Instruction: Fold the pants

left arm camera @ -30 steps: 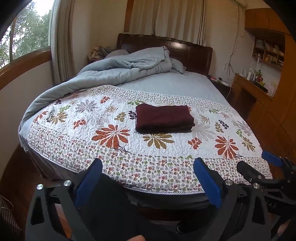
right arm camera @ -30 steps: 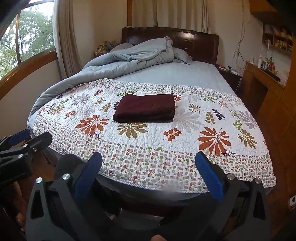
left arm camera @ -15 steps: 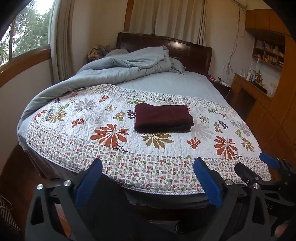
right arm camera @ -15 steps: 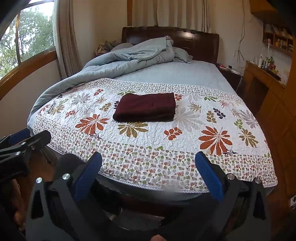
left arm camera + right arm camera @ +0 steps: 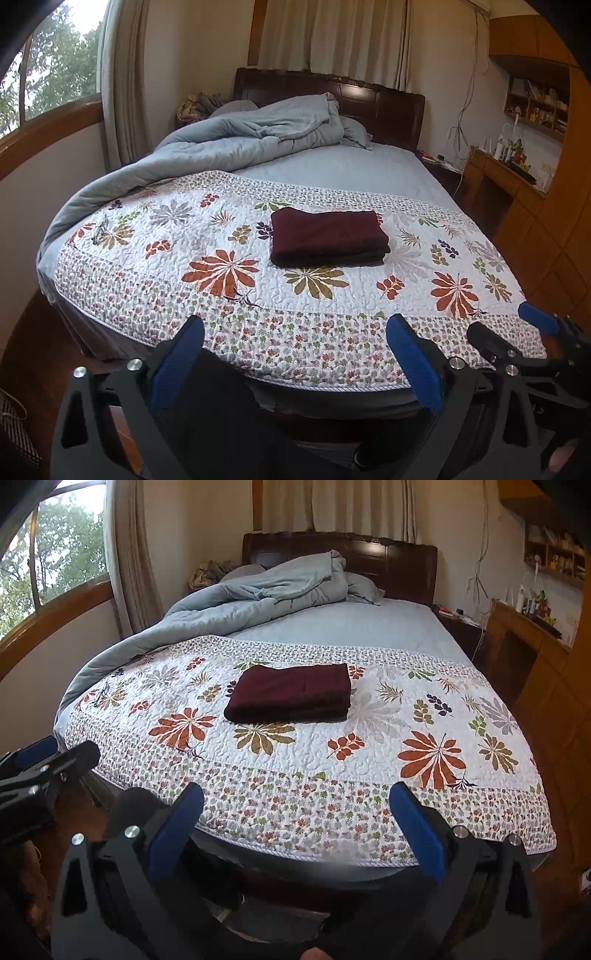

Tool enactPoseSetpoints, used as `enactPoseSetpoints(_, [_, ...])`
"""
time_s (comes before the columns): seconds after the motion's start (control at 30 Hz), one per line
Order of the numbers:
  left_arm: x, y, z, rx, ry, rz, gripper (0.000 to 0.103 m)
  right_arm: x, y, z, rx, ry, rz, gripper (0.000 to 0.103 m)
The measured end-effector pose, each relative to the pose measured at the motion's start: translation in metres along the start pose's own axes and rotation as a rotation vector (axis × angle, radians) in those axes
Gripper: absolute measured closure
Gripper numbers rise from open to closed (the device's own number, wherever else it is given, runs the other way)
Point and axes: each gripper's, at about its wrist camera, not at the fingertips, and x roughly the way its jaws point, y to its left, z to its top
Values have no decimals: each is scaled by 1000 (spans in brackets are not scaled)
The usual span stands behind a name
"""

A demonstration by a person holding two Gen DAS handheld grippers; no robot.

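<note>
Dark maroon pants lie folded in a neat rectangle on the floral quilt in the middle of the bed; they also show in the right wrist view. My left gripper is open and empty, held off the foot of the bed, well short of the pants. My right gripper is also open and empty, at the foot of the bed. The right gripper shows at the right edge of the left wrist view. The left gripper shows at the left edge of the right wrist view.
A rumpled grey-blue duvet is piled at the far left of the bed by the dark wooden headboard. A wooden desk and shelves stand along the right wall. A window is at the left.
Both grippers have drifted slightly back and left from the bed. The pants lie unmoved and both grippers stay open.
</note>
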Motion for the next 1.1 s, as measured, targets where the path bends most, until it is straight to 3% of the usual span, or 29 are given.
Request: enactPoseSetpoints(1.1, [0,5,-3,-15,-1,14,4,2,8,8,-22,-12,2,3])
